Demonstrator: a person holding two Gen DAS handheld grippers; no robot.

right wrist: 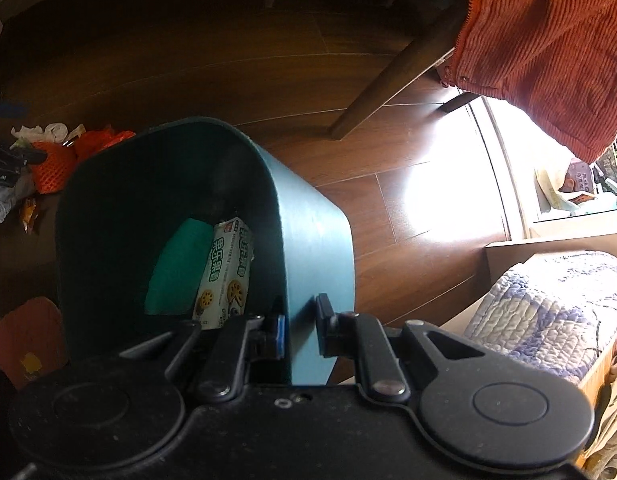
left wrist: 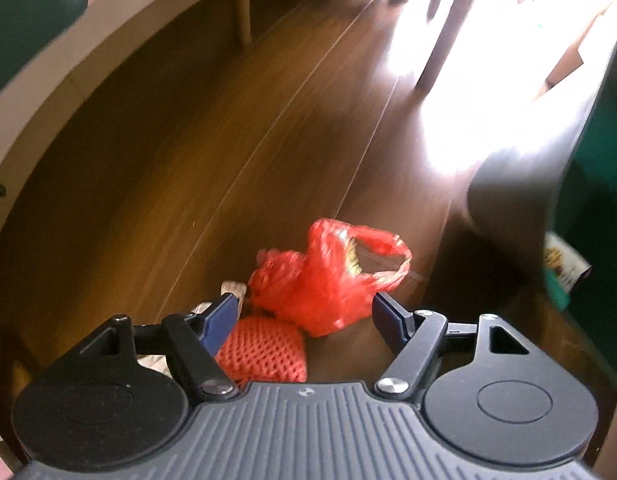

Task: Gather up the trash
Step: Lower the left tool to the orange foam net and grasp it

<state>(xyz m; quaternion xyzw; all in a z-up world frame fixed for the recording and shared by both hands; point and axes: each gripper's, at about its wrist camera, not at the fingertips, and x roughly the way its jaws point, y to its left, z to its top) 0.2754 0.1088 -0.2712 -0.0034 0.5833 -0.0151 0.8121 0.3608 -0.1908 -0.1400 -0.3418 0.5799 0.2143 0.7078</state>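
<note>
While over floor: left hand-held gripper, jaws wide, nothing held
Red bag: on floor, between open fingers
Right hand-held gripper: clamped on bin wall
Bin contents: snack packet

Red plastic bag motion-blurred; bin cut off at frame edge; biscuit box partly hidden.

Open wooden floor was left beyond the red plastic bag; passage rightward was blocked by the green bin, chair legs farther off.
</note>
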